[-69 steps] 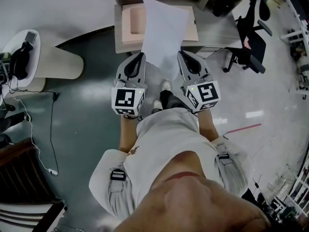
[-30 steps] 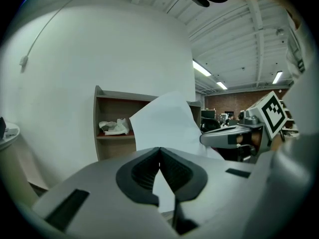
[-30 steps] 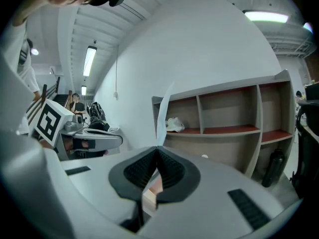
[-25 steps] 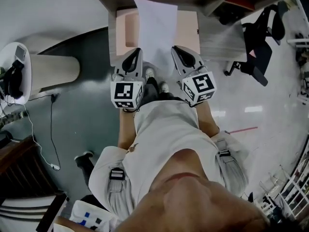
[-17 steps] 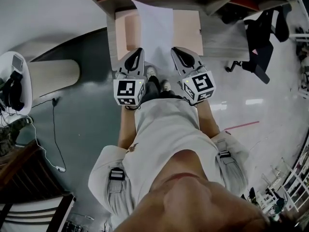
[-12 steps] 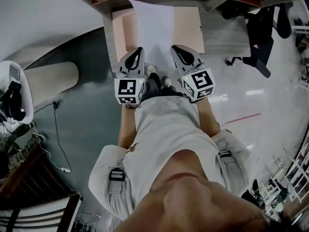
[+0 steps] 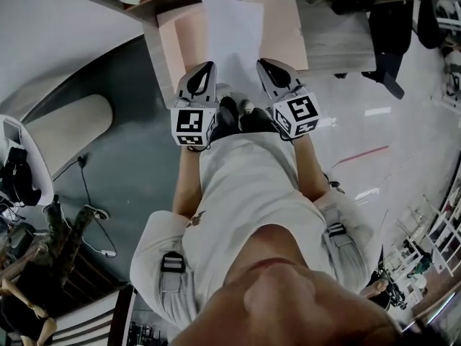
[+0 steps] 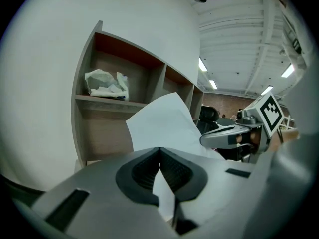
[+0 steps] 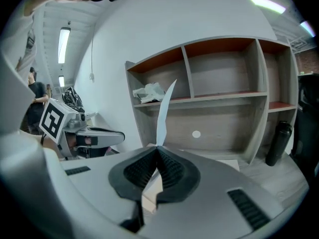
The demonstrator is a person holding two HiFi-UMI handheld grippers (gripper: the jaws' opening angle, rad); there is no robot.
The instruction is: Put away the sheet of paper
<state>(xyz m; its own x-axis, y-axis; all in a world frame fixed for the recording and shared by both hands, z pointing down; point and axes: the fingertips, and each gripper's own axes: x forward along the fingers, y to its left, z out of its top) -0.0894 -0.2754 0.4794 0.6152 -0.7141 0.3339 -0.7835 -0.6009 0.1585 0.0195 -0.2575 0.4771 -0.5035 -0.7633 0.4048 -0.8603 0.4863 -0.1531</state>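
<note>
A white sheet of paper hangs in the air between both grippers, stretching forward over a pink tray on the desk. My left gripper is shut on the sheet's near left edge; its jaws pinch the paper in the left gripper view. My right gripper is shut on the near right edge, where the sheet shows edge-on rising from the jaws. The paper stands roughly upright, tilted toward the shelves.
A wooden shelf unit with open compartments rises behind the desk. One compartment holds a crumpled plastic bag. A dark bottle stands at the right. An office chair sits right of the desk. A round white table lies left.
The person has stepped closer to the desk. Both grippers, still shut on the paper, have carried it forward over the pink tray toward the shelves.
</note>
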